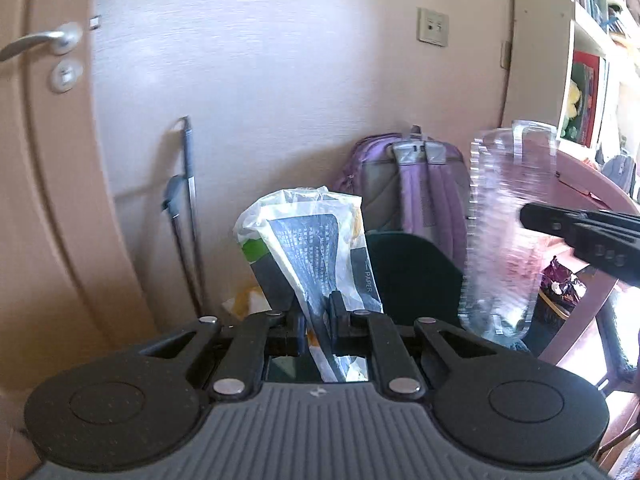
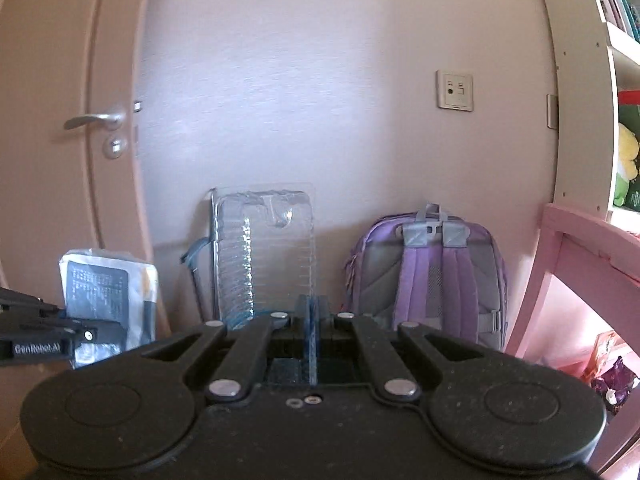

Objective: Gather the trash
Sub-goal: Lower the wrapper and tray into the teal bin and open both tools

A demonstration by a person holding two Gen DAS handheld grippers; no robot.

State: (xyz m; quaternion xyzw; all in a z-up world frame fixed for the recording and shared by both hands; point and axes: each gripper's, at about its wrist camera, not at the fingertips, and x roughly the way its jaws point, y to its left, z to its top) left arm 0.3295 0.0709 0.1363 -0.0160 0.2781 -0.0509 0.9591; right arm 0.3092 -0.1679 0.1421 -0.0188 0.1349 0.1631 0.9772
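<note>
My left gripper [image 1: 316, 312] is shut on a crumpled white plastic wrapper [image 1: 308, 244] with dark blue and green print, held upright in the air. The wrapper also shows at the left of the right wrist view [image 2: 108, 292]. My right gripper [image 2: 312, 316] is shut on the edge of a clear ribbed plastic blister tray [image 2: 264, 252], held upright. The tray shows blurred at the right of the left wrist view [image 1: 504, 232], with the right gripper's black body [image 1: 580, 232] beside it.
A purple backpack [image 2: 432, 276] leans on the wall ahead. A door with a metal handle [image 2: 96, 120] is at the left. A pink desk [image 2: 580, 240] and a shelf [image 2: 624, 128] stand at the right. A purple snack bag [image 2: 612, 380] lies under the desk.
</note>
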